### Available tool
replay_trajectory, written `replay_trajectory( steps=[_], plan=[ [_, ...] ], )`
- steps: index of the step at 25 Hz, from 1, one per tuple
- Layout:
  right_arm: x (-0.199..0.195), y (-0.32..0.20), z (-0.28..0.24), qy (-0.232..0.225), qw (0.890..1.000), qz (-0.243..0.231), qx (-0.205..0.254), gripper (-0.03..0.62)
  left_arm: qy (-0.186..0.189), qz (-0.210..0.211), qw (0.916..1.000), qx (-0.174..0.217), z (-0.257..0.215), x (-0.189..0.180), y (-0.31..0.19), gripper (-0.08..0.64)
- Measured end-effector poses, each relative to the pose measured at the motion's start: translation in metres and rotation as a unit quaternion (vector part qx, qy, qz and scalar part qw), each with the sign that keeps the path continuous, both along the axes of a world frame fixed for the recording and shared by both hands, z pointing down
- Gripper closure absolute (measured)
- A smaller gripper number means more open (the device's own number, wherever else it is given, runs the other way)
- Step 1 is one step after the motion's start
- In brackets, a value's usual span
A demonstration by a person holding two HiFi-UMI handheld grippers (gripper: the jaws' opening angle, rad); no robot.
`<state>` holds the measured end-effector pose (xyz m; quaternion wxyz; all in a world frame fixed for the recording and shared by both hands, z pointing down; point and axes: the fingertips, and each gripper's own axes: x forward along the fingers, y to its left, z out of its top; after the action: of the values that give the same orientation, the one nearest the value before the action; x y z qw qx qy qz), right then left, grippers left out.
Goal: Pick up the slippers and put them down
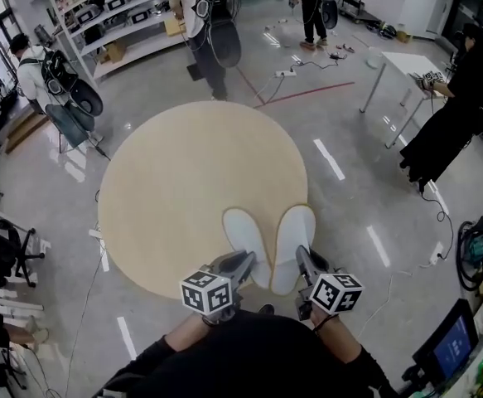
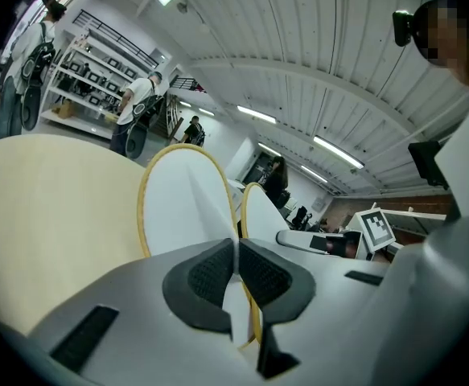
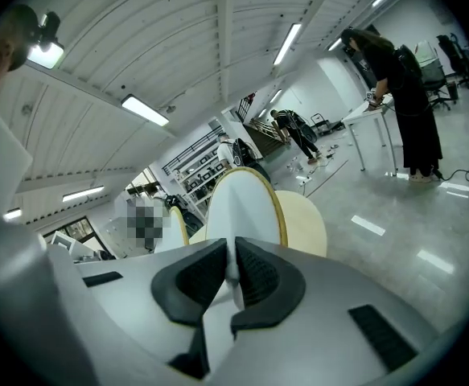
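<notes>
Two white slippers sit side by side over the near edge of the round desk [image 1: 183,164], toes pointing toward its middle. The left gripper [image 1: 243,264] has its jaws closed on the heel rim of the left slipper [image 1: 245,229]. The right gripper [image 1: 301,259] pinches the heel rim of the right slipper [image 1: 294,230] the same way. Whether the soles touch the desk cannot be told.
</notes>
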<state>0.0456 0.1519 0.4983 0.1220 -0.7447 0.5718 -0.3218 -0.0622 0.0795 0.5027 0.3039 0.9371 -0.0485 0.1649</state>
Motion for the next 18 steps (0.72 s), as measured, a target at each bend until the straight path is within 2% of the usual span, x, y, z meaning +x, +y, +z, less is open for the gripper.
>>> replay_trajectory(
  steps=[8,12,18],
  plan=[
    [0.047,0.032,0.014,-0.019,0.999,0.039,-0.002,0.558,-0.01,0.033,0.9994,-0.006,0.008,0.056,0.017,0.523],
    [0.098,0.049,0.023,-0.022,0.997,0.068,-0.006,0.558,-0.008,0.057,0.9983,-0.011,0.017,0.112,0.027,0.523],
    [0.181,0.066,0.038,-0.011,0.996,0.087,-0.024,0.558,-0.005,0.079,0.9964,-0.03,0.038,0.198,0.041,0.523]
  ],
)
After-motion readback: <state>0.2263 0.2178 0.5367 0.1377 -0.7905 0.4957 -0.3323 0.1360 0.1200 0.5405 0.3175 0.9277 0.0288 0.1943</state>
